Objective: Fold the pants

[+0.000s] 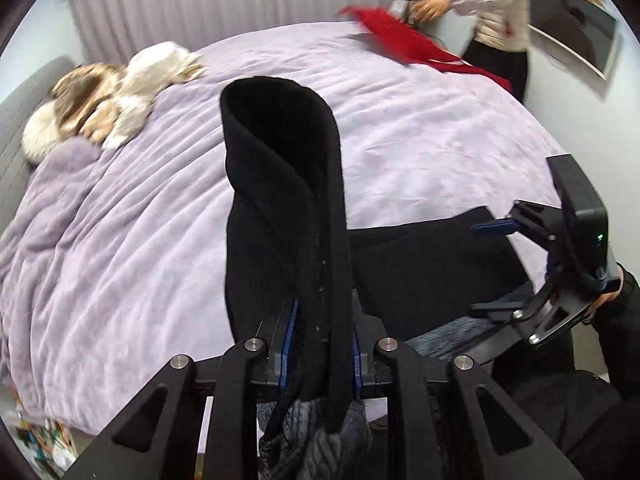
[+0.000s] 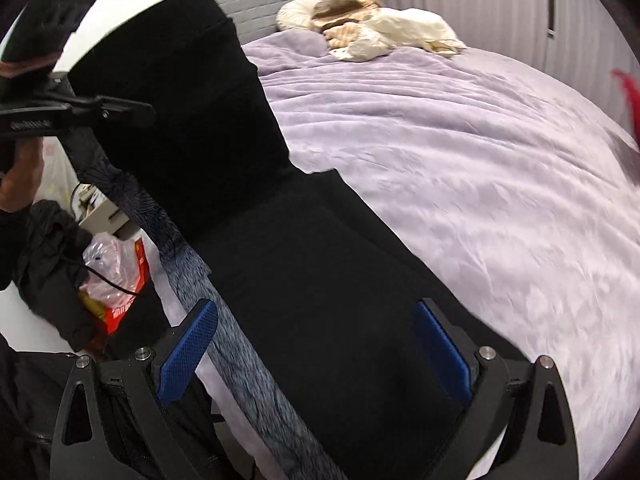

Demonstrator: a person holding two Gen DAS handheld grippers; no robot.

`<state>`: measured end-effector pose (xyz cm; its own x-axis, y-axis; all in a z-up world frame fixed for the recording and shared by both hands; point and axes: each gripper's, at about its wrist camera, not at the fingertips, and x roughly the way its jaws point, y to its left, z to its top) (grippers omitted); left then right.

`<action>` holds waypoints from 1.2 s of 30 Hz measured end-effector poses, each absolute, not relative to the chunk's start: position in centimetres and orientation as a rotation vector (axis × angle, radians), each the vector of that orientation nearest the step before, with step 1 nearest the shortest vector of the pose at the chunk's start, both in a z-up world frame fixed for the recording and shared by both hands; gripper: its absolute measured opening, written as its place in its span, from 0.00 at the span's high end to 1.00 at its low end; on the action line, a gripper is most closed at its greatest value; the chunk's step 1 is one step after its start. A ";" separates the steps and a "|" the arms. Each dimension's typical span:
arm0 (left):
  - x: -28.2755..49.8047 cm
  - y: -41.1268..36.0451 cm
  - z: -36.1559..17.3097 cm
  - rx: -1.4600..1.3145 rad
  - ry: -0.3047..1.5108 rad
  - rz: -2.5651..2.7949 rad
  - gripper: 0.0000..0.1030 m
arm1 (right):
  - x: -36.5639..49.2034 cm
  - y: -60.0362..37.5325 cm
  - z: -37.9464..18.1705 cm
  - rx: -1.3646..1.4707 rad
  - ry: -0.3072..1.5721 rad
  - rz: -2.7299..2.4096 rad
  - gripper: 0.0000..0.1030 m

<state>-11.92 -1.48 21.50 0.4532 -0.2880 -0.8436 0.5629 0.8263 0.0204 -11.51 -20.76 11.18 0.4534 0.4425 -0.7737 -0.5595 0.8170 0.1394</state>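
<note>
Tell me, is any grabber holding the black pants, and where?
The left gripper is shut on the black pants, pinching a folded edge that stands up between its fingers. The right gripper is open above the pants, holding nothing.

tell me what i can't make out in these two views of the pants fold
- Left wrist view: the left claw pinches the black pants; the fabric hides what lies on the bed behind it.
- Right wrist view: the open right claw hangs over the pants; whether it touches them is unclear.
- Left wrist view: the red cloth and the other person are motion-blurred.
- Both views: the waistband or hem ends run off the bottom edge.
</note>
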 end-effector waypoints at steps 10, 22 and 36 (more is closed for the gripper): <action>-11.1 -14.3 15.6 0.422 1.065 -0.739 0.80 | -16.2 -26.1 10.5 -0.111 0.875 0.534 0.04; -10.8 -18.6 9.9 0.292 1.213 -0.799 0.23 | -17.0 -30.1 7.4 -0.024 0.933 0.488 0.04; -7.6 -10.3 11.5 0.325 1.029 -0.405 0.23 | -17.8 -34.9 9.7 0.240 0.841 0.458 0.04</action>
